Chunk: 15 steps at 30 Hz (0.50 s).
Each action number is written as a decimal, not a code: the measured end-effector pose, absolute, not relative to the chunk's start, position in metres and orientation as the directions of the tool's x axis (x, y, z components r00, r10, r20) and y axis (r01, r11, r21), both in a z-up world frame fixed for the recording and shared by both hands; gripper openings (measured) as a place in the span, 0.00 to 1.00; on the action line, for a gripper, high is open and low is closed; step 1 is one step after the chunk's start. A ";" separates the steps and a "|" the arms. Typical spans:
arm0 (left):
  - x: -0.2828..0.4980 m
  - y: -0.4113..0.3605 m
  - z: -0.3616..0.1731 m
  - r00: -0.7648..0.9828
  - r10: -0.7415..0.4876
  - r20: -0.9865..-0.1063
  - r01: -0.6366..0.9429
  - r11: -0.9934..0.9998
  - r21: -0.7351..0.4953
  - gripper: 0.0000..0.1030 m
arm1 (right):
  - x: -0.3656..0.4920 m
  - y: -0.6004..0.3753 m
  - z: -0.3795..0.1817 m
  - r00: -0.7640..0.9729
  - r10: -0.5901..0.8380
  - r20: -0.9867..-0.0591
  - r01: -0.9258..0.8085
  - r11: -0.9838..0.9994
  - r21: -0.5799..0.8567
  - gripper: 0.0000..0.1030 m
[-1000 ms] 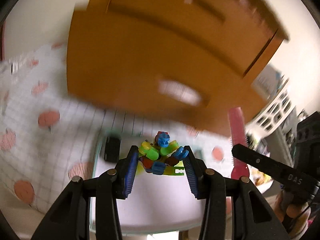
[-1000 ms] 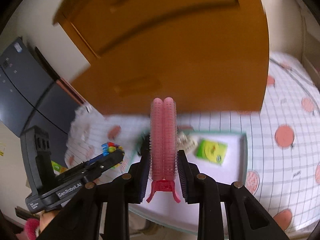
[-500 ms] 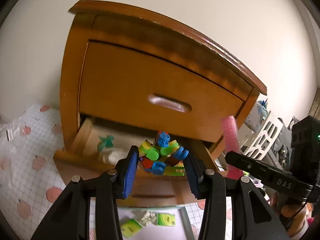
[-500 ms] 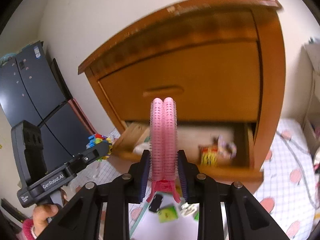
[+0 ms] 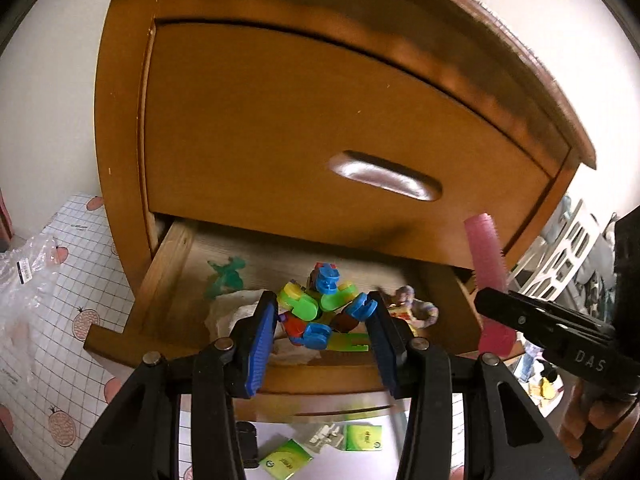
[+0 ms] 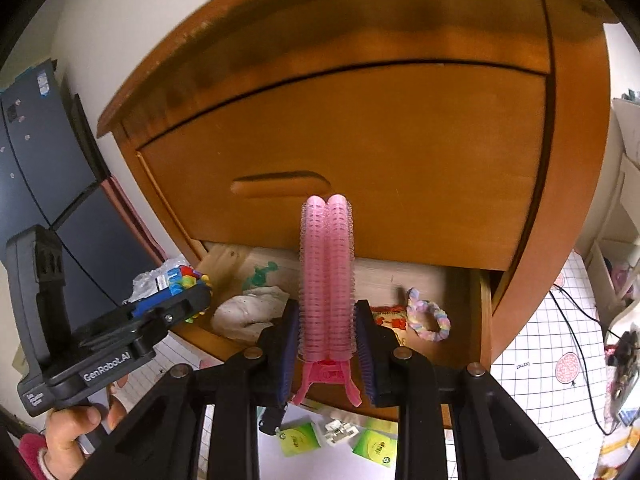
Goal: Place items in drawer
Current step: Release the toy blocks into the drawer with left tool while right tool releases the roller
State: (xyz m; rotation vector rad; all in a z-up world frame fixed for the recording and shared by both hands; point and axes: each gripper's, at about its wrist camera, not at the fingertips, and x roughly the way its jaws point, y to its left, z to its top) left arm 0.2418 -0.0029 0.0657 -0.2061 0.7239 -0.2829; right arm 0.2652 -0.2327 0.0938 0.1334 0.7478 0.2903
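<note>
Drawer (image 5: 176,300) open at lower centre, multicoloured block toy (image 5: 320,312) pinched in left gripper (image 5: 322,334), pink hair-roller clip (image 6: 327,276) clamped low in right gripper (image 6: 326,344), both likely light, rigid, toy possibly snapping apart.
</note>
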 end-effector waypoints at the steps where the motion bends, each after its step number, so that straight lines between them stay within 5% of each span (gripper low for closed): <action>1: 0.243 -0.003 0.065 0.711 -0.319 -0.627 0.178 0.944 -0.279 0.45 | 0.266 -0.232 0.093 0.692 0.303 -0.655 -0.210 0.953 0.218 0.28; 8: 0.247 -0.004 0.068 0.713 -0.291 -0.638 0.161 0.953 -0.255 0.47 | 0.271 -0.225 0.091 0.679 0.262 -0.686 -0.222 0.964 0.148 0.30; 15: 0.244 -0.009 0.072 0.715 -0.286 -0.638 0.169 0.956 -0.239 0.59 | 0.272 -0.228 0.089 0.678 0.240 -0.694 -0.203 0.970 0.138 0.48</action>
